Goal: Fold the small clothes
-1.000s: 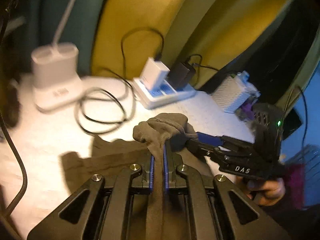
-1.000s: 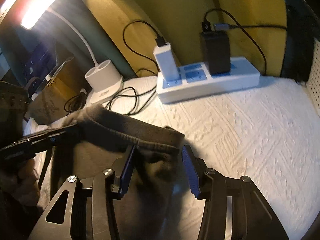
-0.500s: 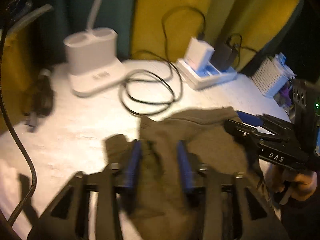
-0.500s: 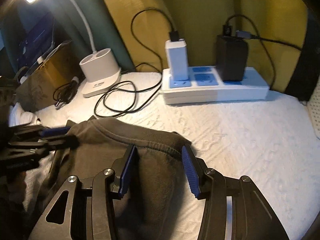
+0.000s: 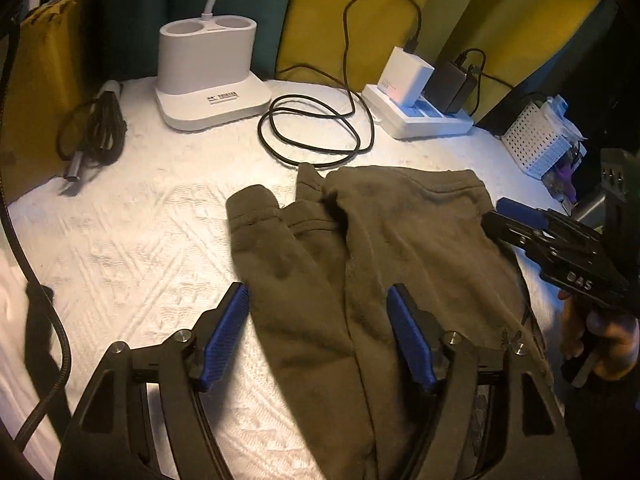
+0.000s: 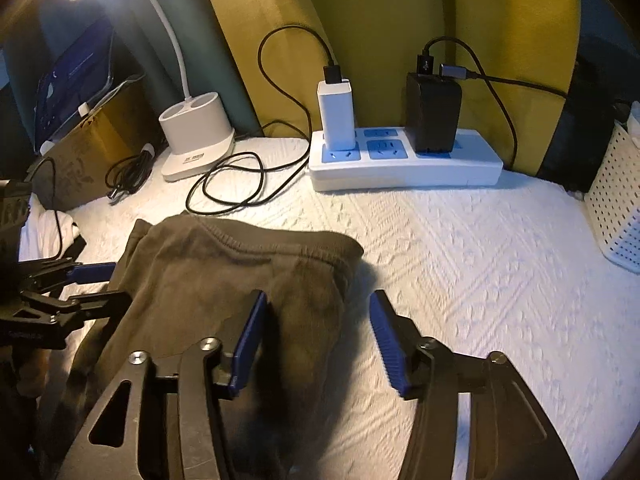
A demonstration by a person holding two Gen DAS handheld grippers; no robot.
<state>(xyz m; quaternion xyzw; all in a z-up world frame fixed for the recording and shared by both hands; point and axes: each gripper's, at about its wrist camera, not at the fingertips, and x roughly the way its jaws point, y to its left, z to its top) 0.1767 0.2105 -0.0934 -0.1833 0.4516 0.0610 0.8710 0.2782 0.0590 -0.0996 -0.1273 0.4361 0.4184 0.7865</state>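
Observation:
A small olive-brown garment point(image 5: 360, 248) lies folded over on the white textured cloth; it also shows in the right wrist view point(image 6: 224, 276). My left gripper point(image 5: 320, 332) is open, its blue pads on either side of the garment's near part, holding nothing. My right gripper point(image 6: 316, 336) is open just above the garment's right edge and is empty. The right gripper shows at the right of the left wrist view point(image 5: 560, 248). The left gripper shows at the left of the right wrist view point(image 6: 64, 292).
At the back stand a white lamp base point(image 5: 208, 76), a looped black cable point(image 5: 316, 132), a white power strip with chargers point(image 6: 404, 160) and a white perforated basket point(image 6: 616, 196). A bundled cable point(image 5: 96, 128) lies at the left. Yellow and teal cushions back the surface.
My left gripper has let go of the garment and opened. The garment has dropped from a raised bunch to lie flat. Both grippers have drawn back toward the near side.

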